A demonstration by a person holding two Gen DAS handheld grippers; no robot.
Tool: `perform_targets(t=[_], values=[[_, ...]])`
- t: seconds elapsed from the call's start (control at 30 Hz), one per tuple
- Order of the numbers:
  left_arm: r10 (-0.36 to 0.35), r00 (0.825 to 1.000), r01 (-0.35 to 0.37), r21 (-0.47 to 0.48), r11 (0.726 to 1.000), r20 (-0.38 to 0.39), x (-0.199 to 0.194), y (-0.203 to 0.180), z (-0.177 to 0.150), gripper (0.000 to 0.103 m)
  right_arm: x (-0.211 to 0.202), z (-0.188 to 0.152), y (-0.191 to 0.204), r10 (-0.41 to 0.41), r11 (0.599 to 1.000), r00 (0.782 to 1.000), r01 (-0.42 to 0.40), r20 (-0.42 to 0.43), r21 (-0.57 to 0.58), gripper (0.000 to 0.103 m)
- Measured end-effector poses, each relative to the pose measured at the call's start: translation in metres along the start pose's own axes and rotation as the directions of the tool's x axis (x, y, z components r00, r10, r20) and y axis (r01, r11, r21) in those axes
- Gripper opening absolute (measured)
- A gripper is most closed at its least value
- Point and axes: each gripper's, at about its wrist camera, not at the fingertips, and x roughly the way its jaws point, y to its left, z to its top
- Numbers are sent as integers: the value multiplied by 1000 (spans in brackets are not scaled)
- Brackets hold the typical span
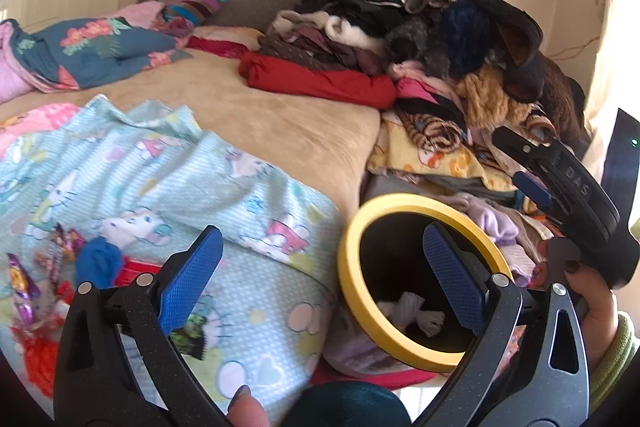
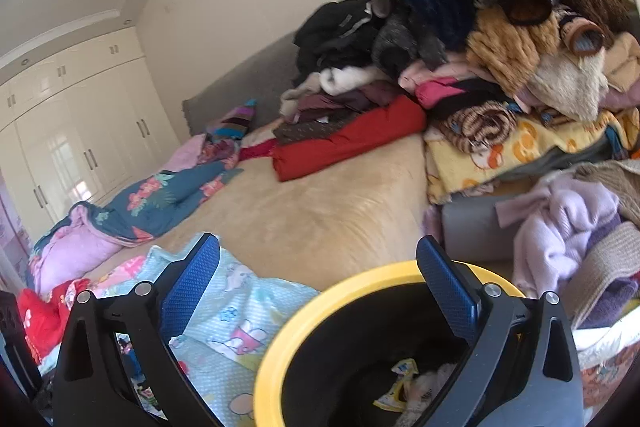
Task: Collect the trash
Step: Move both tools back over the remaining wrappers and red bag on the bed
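A black bin with a yellow rim [image 1: 352, 291] stands beside the bed; it also shows in the right wrist view [image 2: 276, 339]. White crumpled paper [image 1: 412, 311] and a yellow wrapper [image 2: 400, 383] lie inside. My left gripper [image 1: 320, 279] is open and empty, its right finger over the bin. My right gripper [image 2: 316, 291] is open and empty above the bin rim; its body [image 1: 568, 187] shows in the left wrist view. Candy wrappers [image 1: 24, 291], a blue crumpled piece [image 1: 98, 263] and a green wrapper [image 1: 188, 339] lie on the light-blue cartoon blanket [image 1: 168, 179].
A tall pile of clothes [image 1: 440, 43] covers the bed's right side, with a red cloth [image 1: 320, 83] at its foot. A floral quilt [image 1: 92, 47] lies far left. White wardrobes [image 2: 72, 131] line the wall. Beige bedsheet [image 1: 280, 119] lies between.
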Motion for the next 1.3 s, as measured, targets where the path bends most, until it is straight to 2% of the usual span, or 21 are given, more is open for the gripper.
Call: perform_targets(t=[0.13, 0.57, 0.93, 1.3], values=[[31, 999, -31, -17, 999, 29, -11, 14, 4, 92, -4, 0, 13, 27, 999, 999, -27, 18, -19, 96], [128, 988, -120, -93, 988, 89, -43, 64, 15, 92, -3, -20, 71, 125, 985, 992, -125, -9, -121, 96], [214, 969, -198, -134, 971, 122, -65, 106, 19, 92, -2, -46, 124, 219, 945, 972, -233, -87, -228, 96], [275, 953, -247, -197, 949, 130, -84, 147, 18, 92, 4, -68, 162, 273, 906, 946, -315, -177, -283, 96]])
